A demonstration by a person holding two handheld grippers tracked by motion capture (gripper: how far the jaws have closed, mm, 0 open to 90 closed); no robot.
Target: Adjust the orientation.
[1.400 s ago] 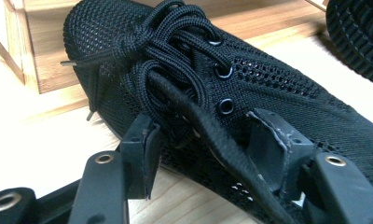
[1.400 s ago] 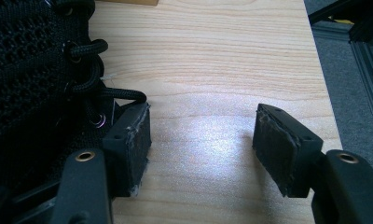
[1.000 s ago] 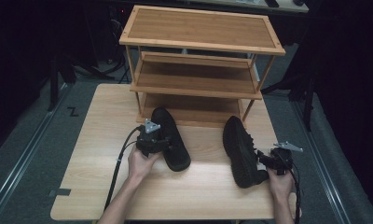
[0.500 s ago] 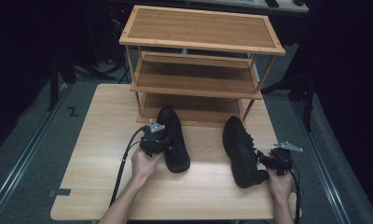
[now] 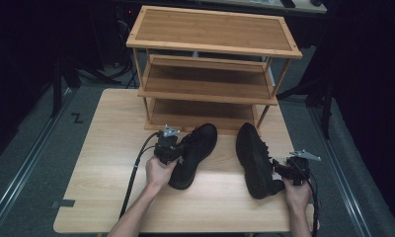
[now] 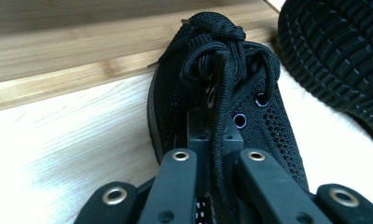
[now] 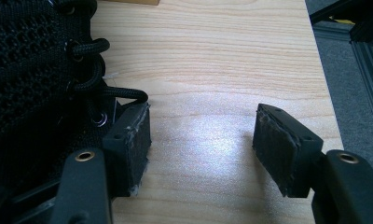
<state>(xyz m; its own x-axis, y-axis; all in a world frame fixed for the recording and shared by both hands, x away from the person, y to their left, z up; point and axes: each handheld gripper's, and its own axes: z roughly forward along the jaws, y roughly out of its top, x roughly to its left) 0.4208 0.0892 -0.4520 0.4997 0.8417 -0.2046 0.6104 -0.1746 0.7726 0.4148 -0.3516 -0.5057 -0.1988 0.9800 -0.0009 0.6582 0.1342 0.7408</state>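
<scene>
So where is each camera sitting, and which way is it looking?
High view: above the person's side, looking forward and down at the table, rack, both shoes, both forearms.
Left gripper view: rides the left tongs, looking along jaws shut on the left shoe.
Right gripper view: rides the right tongs, jaws wide apart beside the right shoe.
Shared: the left gripper and high views both show the left shoe's laces.
</scene>
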